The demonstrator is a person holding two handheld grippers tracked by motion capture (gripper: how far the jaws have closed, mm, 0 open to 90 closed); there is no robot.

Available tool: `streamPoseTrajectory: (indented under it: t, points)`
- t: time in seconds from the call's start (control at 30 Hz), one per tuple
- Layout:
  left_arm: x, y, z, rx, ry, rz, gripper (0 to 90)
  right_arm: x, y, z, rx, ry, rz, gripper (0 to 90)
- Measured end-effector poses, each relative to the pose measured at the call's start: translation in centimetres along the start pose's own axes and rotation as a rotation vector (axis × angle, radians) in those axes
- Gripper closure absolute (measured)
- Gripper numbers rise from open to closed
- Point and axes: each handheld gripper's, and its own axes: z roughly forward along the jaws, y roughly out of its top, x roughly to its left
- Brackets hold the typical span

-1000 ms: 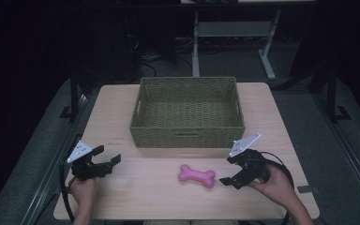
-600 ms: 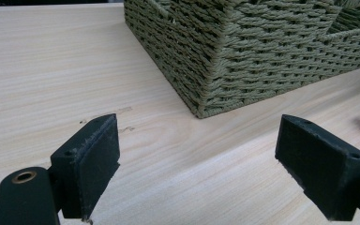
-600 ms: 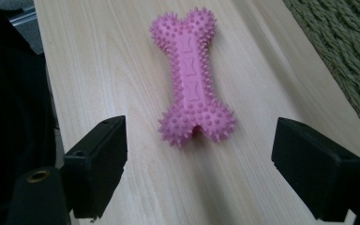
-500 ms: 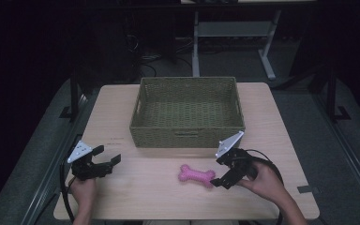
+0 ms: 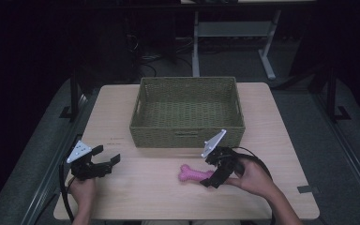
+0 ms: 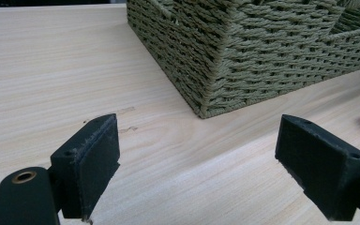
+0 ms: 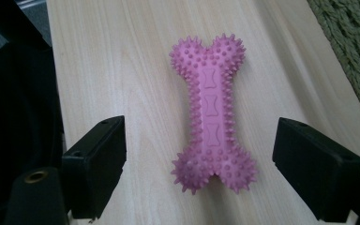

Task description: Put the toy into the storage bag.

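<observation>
Pink spiky bone toy (image 7: 212, 117) flat on table (image 5: 136, 197), just in front of basket (image 5: 187, 136). R gripper (image 7: 215, 173) jaws spread, straddling near knob end — no contact yet. Looks light, rubbery, nubs grippy; best pinch across narrow shank. L gripper (image 6: 206, 164) spread, idle

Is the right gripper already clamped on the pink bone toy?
No, in the right gripper view the pink bone toy lies flat on the table between the right gripper's wide-open fingers, touching neither.

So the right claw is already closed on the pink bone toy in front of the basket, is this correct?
Not quite. The right claw is open, its jaws standing apart on either side of the pink bone toy without touching it, as the right gripper view shows. The toy does lie in front of the basket.
</observation>
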Motion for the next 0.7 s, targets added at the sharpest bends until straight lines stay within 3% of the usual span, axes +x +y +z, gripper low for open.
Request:
streamPoseTrajectory:
  t: [0.7]
  points:
    - [0.1,0.0,-0.1,-0.007,-0.001,-0.008,13.6,-0.5,1.7,3.4,0.092,0.010,-0.048,29.3]
